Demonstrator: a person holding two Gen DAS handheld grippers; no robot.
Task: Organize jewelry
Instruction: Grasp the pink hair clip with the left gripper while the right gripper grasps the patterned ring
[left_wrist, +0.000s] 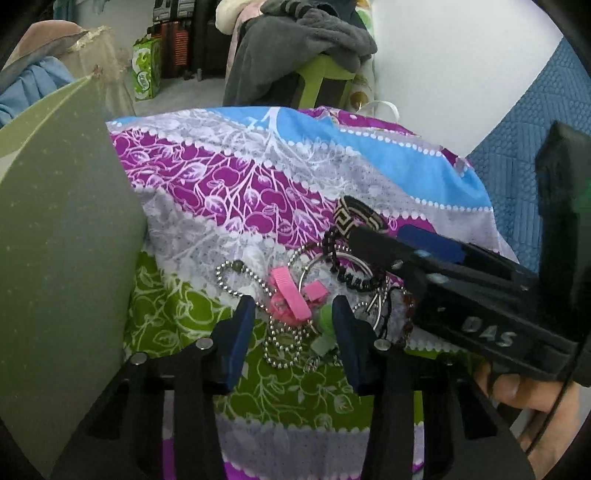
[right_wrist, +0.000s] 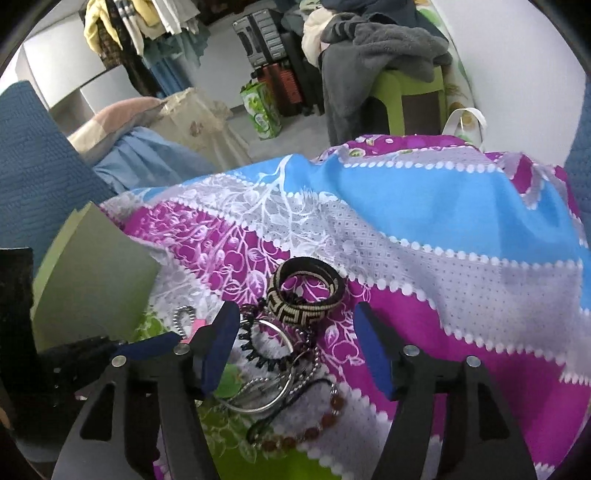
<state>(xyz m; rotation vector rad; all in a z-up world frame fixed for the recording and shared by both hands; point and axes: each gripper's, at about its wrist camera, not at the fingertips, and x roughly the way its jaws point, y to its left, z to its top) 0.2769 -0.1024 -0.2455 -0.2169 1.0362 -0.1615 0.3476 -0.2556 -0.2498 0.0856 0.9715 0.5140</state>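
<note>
A tangle of jewelry lies on a patterned cloth (left_wrist: 258, 177). My left gripper (left_wrist: 291, 325) is open, low over the pile. Pink hair clips (left_wrist: 290, 299), a silver ball chain (left_wrist: 280, 343) and a small green piece (left_wrist: 325, 325) lie between its blue pads, untouched. My right gripper (right_wrist: 297, 332) is also open, straddling a black spiral hair tie (right_wrist: 262, 343) and silver bangles (right_wrist: 266, 391). A black-and-cream woven bangle (right_wrist: 306, 291) sits just beyond its tips. A brown bead bracelet (right_wrist: 317, 424) lies below. In the left wrist view the right gripper (left_wrist: 384, 236) reaches in from the right beside the woven bangle (left_wrist: 360, 218).
A grey-green flat panel (left_wrist: 66, 258) stands against the cloth's left side, also the panel (right_wrist: 92, 280) in the right wrist view. Blue quilted fabric (left_wrist: 524, 155) borders the right. Behind are a green stool (right_wrist: 406, 96) draped in grey clothes, suitcases and a green bag on the floor.
</note>
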